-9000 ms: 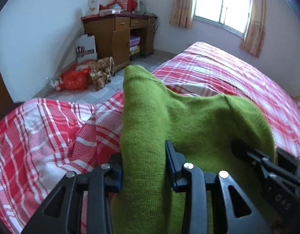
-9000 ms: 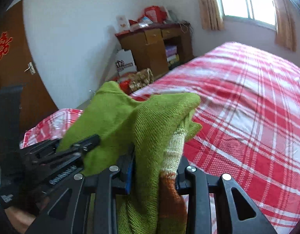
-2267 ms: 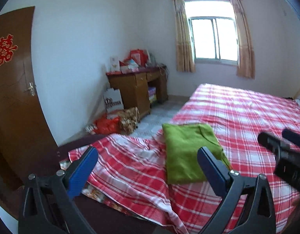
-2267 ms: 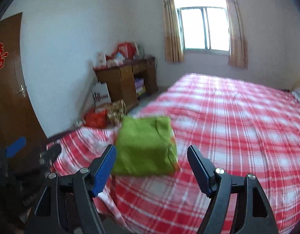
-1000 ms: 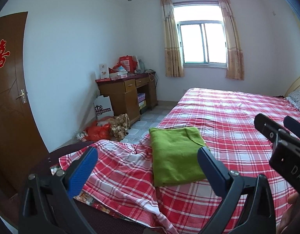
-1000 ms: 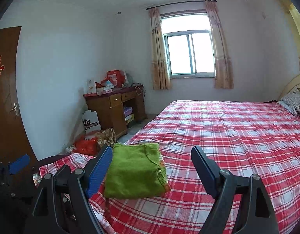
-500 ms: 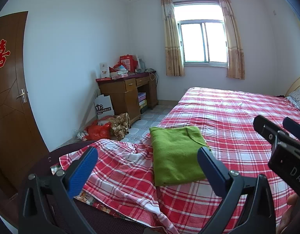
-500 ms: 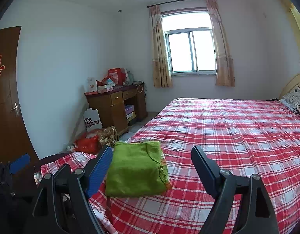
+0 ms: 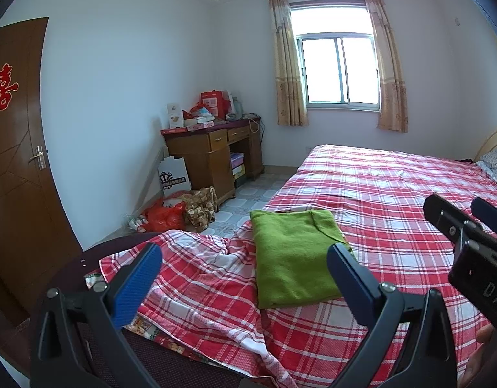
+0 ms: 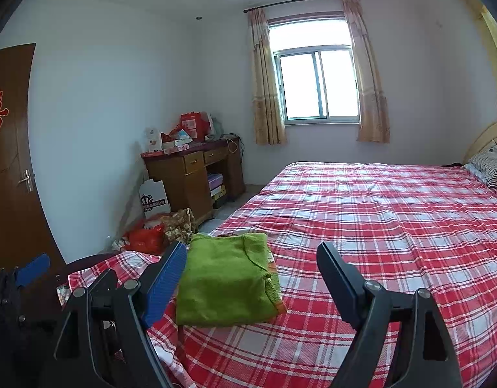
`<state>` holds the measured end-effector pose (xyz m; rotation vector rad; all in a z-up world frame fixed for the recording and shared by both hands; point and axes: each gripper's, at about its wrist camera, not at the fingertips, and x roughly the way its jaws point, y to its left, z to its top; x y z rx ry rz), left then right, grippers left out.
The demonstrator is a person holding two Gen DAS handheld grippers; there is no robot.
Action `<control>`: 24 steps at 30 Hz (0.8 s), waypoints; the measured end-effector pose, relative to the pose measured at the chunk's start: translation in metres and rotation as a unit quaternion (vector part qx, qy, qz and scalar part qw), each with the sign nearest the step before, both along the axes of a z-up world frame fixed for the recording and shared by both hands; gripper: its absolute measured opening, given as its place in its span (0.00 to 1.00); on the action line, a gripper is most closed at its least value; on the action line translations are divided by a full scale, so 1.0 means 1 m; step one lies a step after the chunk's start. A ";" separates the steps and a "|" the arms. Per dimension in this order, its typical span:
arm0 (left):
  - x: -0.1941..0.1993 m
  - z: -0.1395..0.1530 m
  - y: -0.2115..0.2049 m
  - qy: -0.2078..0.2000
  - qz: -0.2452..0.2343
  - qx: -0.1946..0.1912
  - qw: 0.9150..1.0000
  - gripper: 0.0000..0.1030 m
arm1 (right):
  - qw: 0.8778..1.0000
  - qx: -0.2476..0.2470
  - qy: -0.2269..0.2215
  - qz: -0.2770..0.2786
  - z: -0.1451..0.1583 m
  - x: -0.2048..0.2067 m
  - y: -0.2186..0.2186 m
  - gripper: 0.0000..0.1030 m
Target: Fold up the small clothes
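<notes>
A green knit garment (image 9: 292,255) lies folded into a flat rectangle near the foot corner of the bed; it also shows in the right wrist view (image 10: 224,279), with an orange hem at its right edge. My left gripper (image 9: 242,258) is open and empty, held back from and above the garment. My right gripper (image 10: 250,255) is open and empty too, also well short of it. The right gripper shows at the right edge of the left wrist view (image 9: 468,226).
The bed (image 10: 394,213) has a red and white plaid sheet, rumpled at the foot corner (image 9: 196,258). A wooden desk (image 9: 213,155) with boxes stands by the wall, bags (image 9: 171,210) on the floor beside it. A brown door (image 9: 12,161) is at the left. A pillow (image 10: 489,163) lies at the bed head.
Over the sequence both grippers let go of the green garment and drew back from it; it now lies folded on the bed. In the last second almost nothing has moved.
</notes>
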<state>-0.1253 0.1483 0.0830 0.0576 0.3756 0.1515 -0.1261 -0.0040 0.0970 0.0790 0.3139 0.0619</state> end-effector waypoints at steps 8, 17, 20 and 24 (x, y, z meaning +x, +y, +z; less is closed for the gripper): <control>0.002 -0.002 0.001 0.004 0.003 0.000 1.000 1.00 | 1.000 0.001 0.003 -0.002 -0.004 0.001 -0.001 0.81; 0.003 -0.003 0.000 0.006 0.006 0.001 1.000 1.00 | 1.000 0.005 0.006 -0.005 -0.006 0.001 -0.003 0.81; 0.004 -0.004 -0.001 0.007 0.007 0.003 1.000 1.00 | 1.000 0.006 0.007 -0.005 -0.007 0.001 -0.004 0.81; 0.007 -0.006 -0.002 0.011 0.015 0.010 1.000 1.00 | 1.000 0.007 0.007 -0.005 -0.006 0.001 -0.005 0.81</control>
